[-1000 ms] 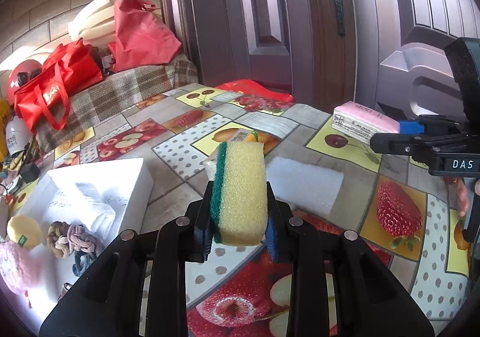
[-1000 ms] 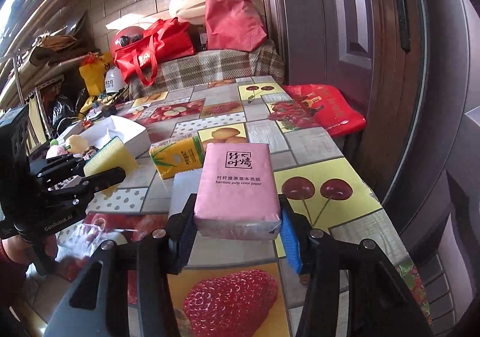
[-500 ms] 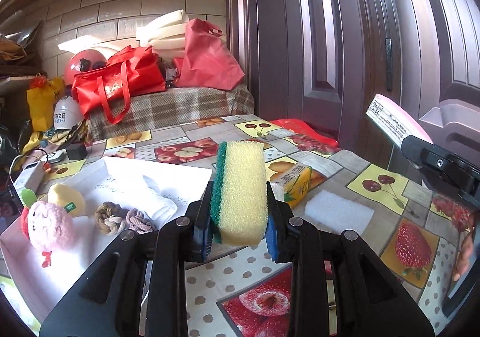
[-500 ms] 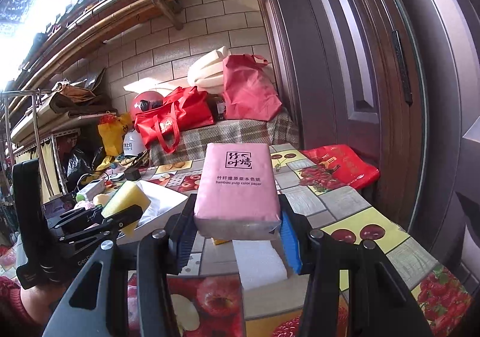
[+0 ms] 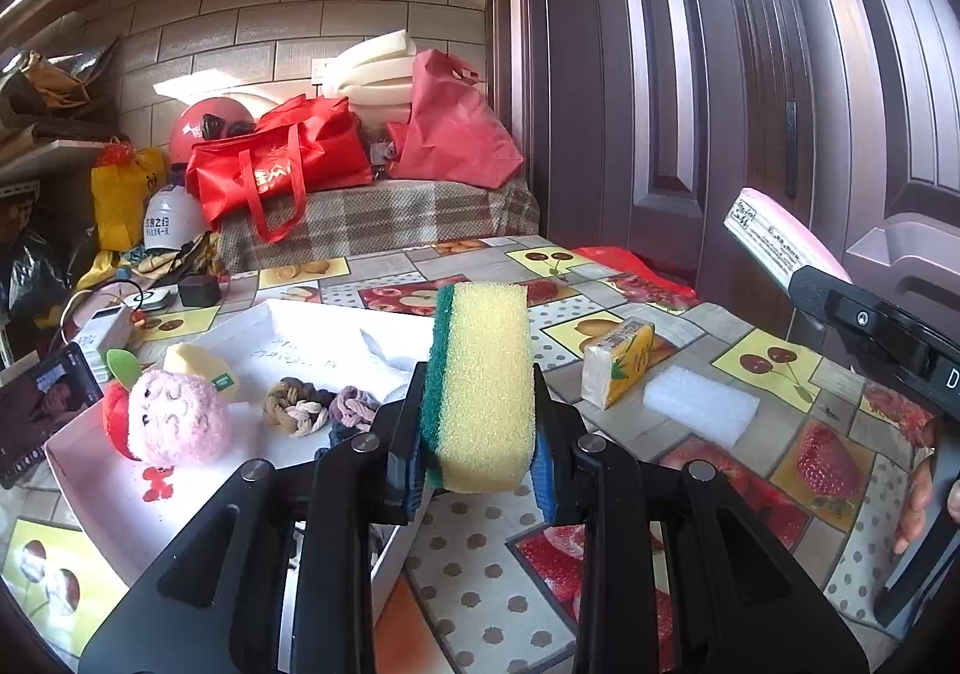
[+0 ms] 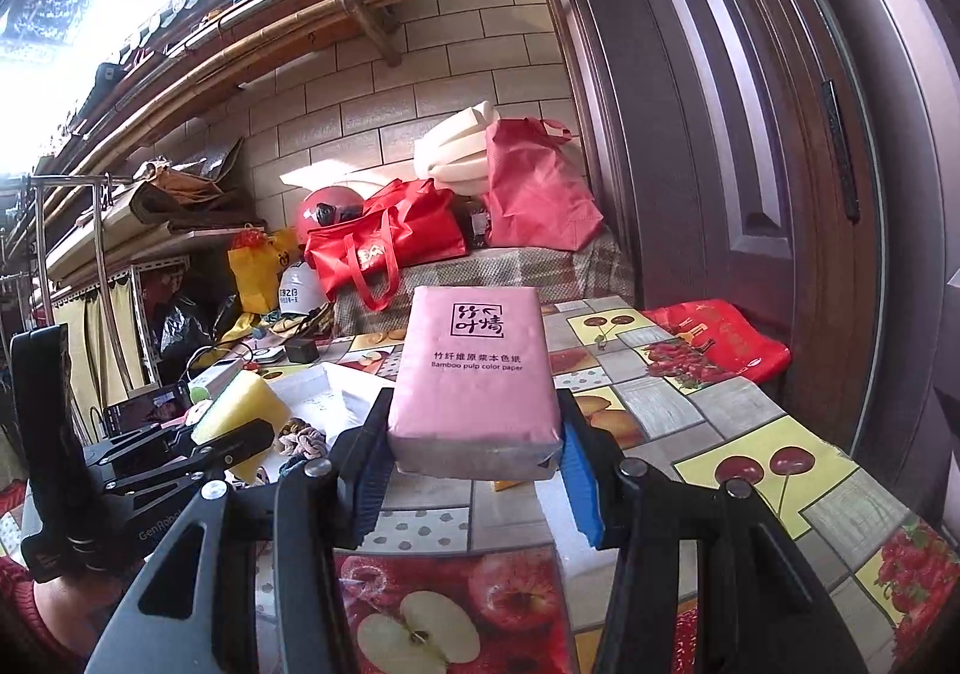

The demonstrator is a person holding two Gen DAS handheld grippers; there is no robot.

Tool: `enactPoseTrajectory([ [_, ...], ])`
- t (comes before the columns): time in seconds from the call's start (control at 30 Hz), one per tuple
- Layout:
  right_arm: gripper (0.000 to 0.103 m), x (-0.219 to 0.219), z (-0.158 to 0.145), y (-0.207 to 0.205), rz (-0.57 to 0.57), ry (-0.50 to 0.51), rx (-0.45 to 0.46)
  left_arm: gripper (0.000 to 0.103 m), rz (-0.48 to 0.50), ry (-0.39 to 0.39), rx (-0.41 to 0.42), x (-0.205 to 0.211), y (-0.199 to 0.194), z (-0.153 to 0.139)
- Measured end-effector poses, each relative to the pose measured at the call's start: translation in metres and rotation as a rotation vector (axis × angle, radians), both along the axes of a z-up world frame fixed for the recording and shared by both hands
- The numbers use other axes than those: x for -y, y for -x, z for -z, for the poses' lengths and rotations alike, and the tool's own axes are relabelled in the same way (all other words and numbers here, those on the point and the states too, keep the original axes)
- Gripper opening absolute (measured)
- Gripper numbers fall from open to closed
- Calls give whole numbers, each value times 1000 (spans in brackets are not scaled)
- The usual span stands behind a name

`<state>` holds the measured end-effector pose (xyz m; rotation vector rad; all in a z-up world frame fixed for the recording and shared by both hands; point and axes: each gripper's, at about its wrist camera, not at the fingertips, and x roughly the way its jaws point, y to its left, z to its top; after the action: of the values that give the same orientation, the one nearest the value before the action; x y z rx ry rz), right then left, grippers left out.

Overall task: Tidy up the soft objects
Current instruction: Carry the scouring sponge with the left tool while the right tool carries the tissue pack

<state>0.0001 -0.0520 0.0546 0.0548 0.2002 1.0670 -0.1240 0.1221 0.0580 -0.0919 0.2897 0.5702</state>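
Upright, sponge [image 5: 480,386] points forward in left claw [image 5: 480,470].

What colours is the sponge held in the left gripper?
The sponge is yellow with a dark green scouring layer on one side, seen best in the left wrist view.
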Motion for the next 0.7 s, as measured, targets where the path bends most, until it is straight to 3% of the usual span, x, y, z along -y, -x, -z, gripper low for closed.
enactPoseTrajectory([
  [0.4, 50, -12, 1, 17, -39, 20, 33, 27, -24, -12, -6, -3, 30, 0],
  [0.7, 50, -21, 1, 26, -64, 28, 50, 27, -93, 26, 1, -27, 54, 3],
])
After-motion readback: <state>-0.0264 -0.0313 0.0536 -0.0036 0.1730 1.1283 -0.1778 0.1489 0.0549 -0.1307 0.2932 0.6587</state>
